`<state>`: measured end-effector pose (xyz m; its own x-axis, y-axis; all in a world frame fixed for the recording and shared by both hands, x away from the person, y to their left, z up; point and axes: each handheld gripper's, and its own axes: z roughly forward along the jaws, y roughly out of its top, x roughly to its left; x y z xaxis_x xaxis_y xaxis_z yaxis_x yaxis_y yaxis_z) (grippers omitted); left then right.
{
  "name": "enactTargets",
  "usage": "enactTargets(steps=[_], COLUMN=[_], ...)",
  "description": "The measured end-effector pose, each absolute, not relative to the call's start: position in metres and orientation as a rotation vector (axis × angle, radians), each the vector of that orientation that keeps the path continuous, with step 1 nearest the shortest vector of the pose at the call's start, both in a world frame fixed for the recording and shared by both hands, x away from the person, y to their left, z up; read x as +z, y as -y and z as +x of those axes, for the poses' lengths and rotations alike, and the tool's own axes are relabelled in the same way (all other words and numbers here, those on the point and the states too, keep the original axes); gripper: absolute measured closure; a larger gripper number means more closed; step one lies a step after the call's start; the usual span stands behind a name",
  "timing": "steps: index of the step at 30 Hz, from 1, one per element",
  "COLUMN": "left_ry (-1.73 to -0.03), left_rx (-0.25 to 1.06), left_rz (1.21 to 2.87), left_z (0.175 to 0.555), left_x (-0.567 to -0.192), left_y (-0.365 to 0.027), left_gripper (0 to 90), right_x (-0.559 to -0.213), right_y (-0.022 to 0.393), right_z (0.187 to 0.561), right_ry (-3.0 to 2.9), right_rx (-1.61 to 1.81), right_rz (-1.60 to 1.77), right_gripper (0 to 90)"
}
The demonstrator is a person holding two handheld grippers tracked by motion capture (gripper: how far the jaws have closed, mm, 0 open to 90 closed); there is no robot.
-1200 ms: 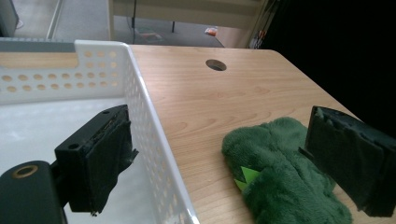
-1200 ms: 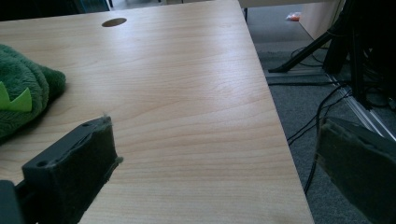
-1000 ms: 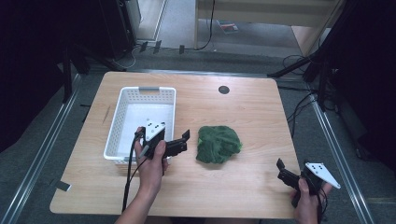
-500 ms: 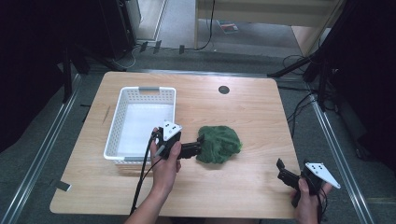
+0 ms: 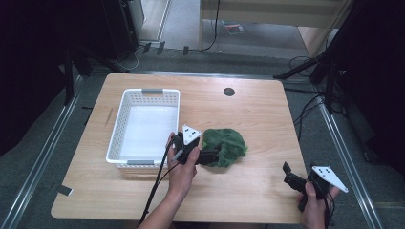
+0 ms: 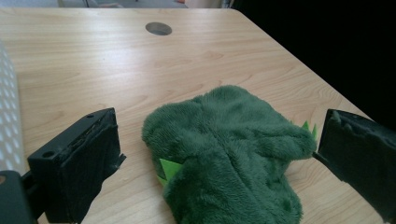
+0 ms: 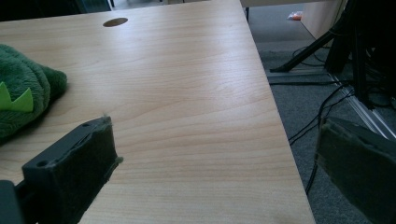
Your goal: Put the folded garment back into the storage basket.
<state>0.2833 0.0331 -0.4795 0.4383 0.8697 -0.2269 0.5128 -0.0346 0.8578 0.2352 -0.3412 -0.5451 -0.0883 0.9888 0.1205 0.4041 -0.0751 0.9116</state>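
A green plush toy [image 5: 227, 145] with light green spikes lies on the wooden table [image 5: 258, 114], right of the white basket [image 5: 143, 93]. My left gripper [image 5: 210, 155] lies low at the toy's left edge and points right. In the left gripper view its jaws have just been opening and now stand wide on either side of the plush toy [image 6: 224, 144], with neither pad pressing on it. My right gripper [image 5: 289, 174] rests near the table's front right corner, open and empty. In the right gripper view [image 7: 219, 154] the plush toy [image 7: 23, 98] lies far off at the left.
The white basket is empty, and its wall [image 6: 7, 116] shows at the left edge of the left gripper view. A round cable hole [image 5: 229, 91] sits at the back of the table. Beyond the right table edge, cables [image 7: 327, 102] run across the floor.
My left hand has moved right, from the basket's front corner to the plush toy, and its jaws have spread wider around it. The right hand has stayed put.
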Motion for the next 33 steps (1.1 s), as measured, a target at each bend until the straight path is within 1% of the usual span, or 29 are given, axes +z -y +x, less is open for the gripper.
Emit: enactTargets(steps=[5, 14, 33], left_ry=[-1.212, -1.224, -1.292], left_rx=[0.460, 0.435, 0.417], left_rz=[1.728, 1.773, 1.859], left_z=[0.287, 0.294, 0.312], left_x=[-0.489, -0.505, -0.537], left_y=[-0.024, -0.005, 0.013], left_gripper=[0.0, 0.0, 0.0], right_x=[-0.545, -0.545, -0.545], right_y=[0.341, 0.342, 0.342], right_z=[0.235, 0.236, 0.236], right_ry=[-1.547, -1.550, -1.555], right_rx=[1.150, 1.147, 1.147], right_rz=[1.539, 1.539, 1.545], right_gripper=[0.0, 0.0, 0.0])
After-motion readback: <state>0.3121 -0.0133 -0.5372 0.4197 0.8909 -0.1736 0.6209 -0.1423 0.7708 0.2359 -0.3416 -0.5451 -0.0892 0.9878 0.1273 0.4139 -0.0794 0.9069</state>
